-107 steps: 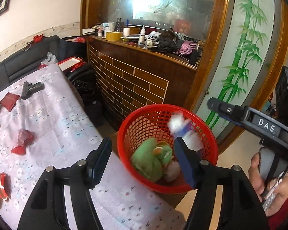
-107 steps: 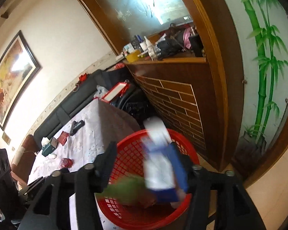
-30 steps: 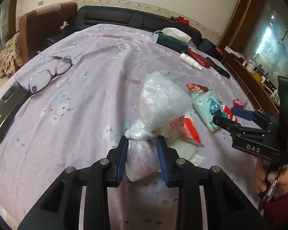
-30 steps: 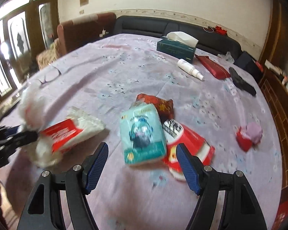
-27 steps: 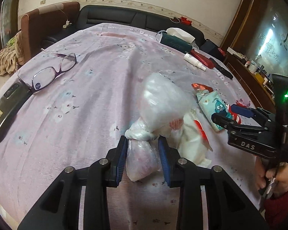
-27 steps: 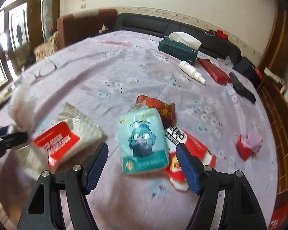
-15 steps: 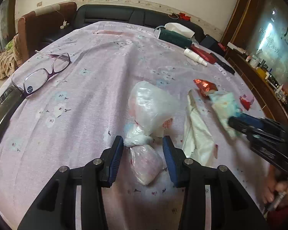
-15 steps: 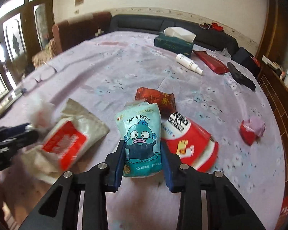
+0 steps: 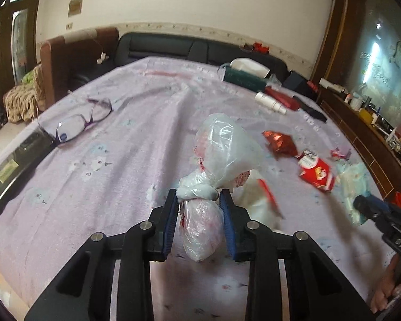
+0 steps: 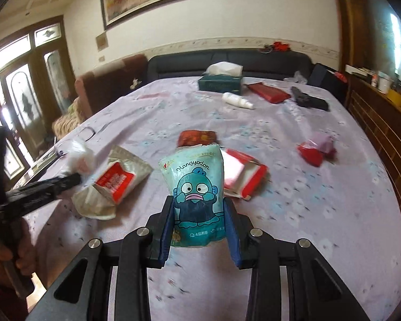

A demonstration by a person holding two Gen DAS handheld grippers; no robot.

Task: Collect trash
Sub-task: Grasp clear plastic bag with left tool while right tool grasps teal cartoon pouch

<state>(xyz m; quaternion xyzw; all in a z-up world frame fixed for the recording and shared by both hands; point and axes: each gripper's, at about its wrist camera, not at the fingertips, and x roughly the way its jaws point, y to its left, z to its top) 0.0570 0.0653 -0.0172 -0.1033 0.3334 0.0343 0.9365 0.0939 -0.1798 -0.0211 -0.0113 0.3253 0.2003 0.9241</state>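
A knotted clear plastic bag (image 9: 222,149) stands between the pads of my left gripper (image 9: 199,200). Its jaws are closing, and the pads press on the bag just below the knot. My right gripper (image 10: 198,202) is shut on a teal cartoon pouch (image 10: 195,179), held upright above the tablecloth. On the lilac tablecloth (image 10: 320,200) lie a white-and-red wrapper (image 10: 112,184), a red-and-white packet (image 10: 243,176), a red foil pack (image 10: 196,137) and a small red-pink wrapper (image 10: 316,148). The left gripper's fingers (image 10: 66,182) show at the left of the right wrist view.
Glasses (image 9: 80,120) and a black case (image 9: 13,165) lie at the table's left. At the far end are a tissue box (image 10: 219,81), a white bottle (image 10: 236,100), a red case (image 10: 268,92) and a black object (image 10: 308,100). A wooden cabinet (image 10: 382,123) runs along the right.
The right gripper closed on the teal pouch and lifted it off the table. The left gripper loosened on the plastic bag, then closed on it again near the knot.
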